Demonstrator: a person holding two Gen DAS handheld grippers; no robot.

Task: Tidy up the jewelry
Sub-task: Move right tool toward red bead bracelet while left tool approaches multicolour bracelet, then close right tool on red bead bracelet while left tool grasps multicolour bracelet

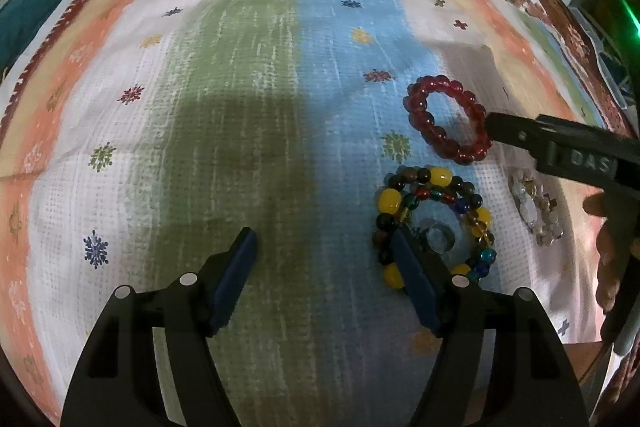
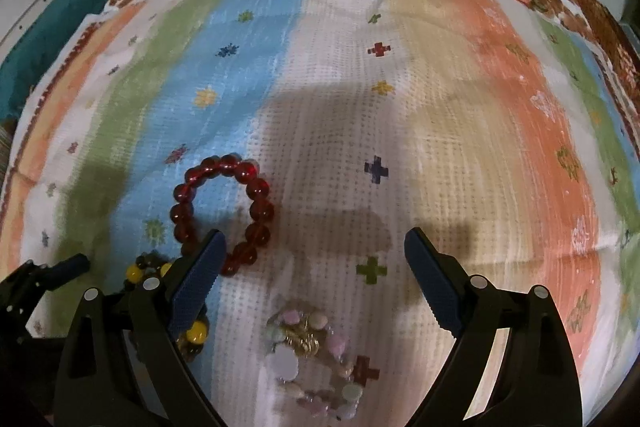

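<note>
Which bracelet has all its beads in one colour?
The red bead bracelet. The multicolour bracelet mixes yellow, blue and dark beads; the pale bracelet mixes pink, white and gold.

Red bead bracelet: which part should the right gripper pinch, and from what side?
Take the red bead bracelet at its near arc, the beads closest to the right gripper. It lies flat as an open ring on the cloth, so come down from above with one finger inside the loop and one outside. The multicolor bracelet sits close on the near-left; avoid that side.
</note>
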